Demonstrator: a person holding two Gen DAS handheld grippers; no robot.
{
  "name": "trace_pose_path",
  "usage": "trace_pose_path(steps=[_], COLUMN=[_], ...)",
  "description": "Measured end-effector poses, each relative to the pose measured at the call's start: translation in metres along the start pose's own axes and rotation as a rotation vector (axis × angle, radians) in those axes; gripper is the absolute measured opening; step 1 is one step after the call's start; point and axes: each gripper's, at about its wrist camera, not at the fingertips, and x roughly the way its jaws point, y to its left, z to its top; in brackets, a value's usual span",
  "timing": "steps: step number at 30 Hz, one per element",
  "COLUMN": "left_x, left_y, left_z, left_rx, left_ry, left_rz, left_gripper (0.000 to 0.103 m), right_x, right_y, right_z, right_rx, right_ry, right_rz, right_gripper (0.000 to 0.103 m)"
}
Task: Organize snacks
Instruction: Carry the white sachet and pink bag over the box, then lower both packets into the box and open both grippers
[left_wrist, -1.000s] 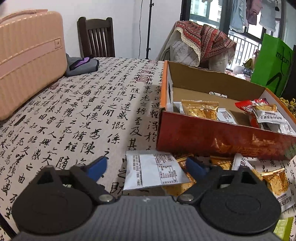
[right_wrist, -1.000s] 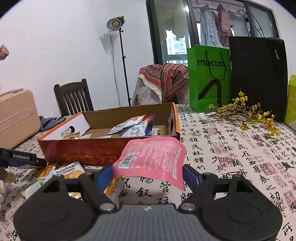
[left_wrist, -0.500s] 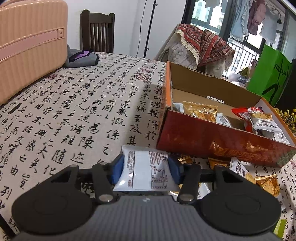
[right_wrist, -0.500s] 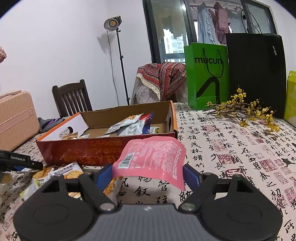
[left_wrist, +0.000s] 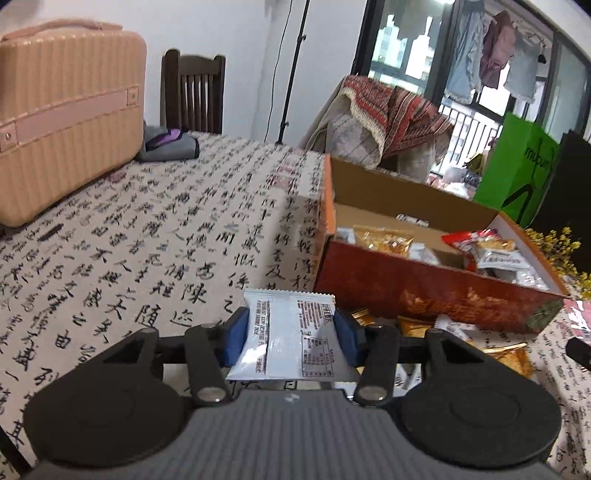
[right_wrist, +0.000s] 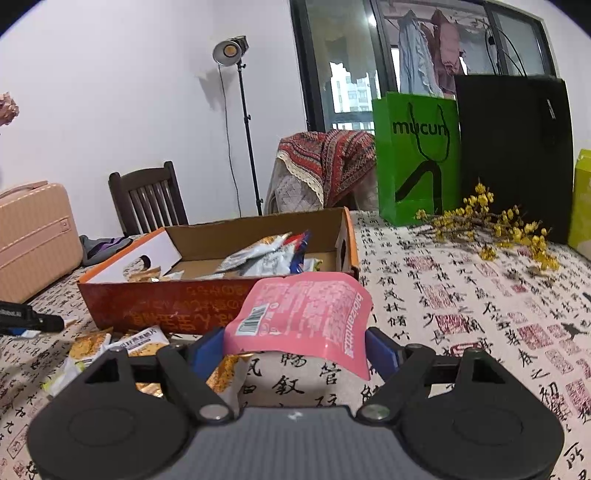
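In the left wrist view, the left gripper (left_wrist: 291, 334) sits at lower centre, its blue-padded jaws pinching a flat white foil snack packet with printed text (left_wrist: 286, 338) by its two side edges. A second ago those jaws were spread wide with the packet lying loose between them; now they have closed on it and the packet is raised clear of the desk covered in a calligraphy-print cloth (left_wrist: 155, 236). Left of the gripper the cloth is bare as far as the ribbed pink hard-shell suitcase (left_wrist: 66, 110) at upper left.

The open red cardboard box with an orange rim (left_wrist: 424, 295) stands at centre right, its near wall just past the packet, glossy packets piled inside. Loose gold and white snack packets (right_wrist: 110, 347) lie against the foot of that wall.

In the right wrist view, the right gripper (right_wrist: 295, 350) holds a crinkled pink plastic pouch with a barcode (right_wrist: 303, 319) between its jaws, unchanged from earlier. Open cloth stretches right toward yellow flower sprigs (right_wrist: 495, 225) and a green paper bag (right_wrist: 413, 158).
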Motion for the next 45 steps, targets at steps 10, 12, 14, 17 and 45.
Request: trace_pose_path(steps=[10, 12, 14, 17, 45], left_x=[-0.031, -0.031, -0.03, -0.026, 0.078], left_y=[-0.039, -0.049, -0.059, -0.071, -0.094], left_z=[0.02, 0.024, 0.029, 0.035, 0.054], left_rx=[0.074, 0.089, 0.096, 0.104, 0.077], left_ry=[-0.111, -0.119, -0.124, -0.132, -0.18], left_rz=[-0.083, -0.087, -0.1, -0.113, -0.105], left_gripper=[0.051, 0.051, 0.051, 0.051, 0.053], right_x=[-0.014, -0.013, -0.01, -0.004, 0.096], right_y=[0.015, 0.018, 0.021, 0.025, 0.031], right_z=[0.025, 0.032, 0.039, 0.05, 0.063], right_rx=[-0.056, -0.067, -0.074, -0.077, -0.069], right_ry=[-0.057, -0.064, -0.071, -0.078, -0.075], right_rz=[0.005, 0.007, 0.008, 0.015, 0.01], right_gripper=[0.081, 0.081, 0.081, 0.081, 0.082])
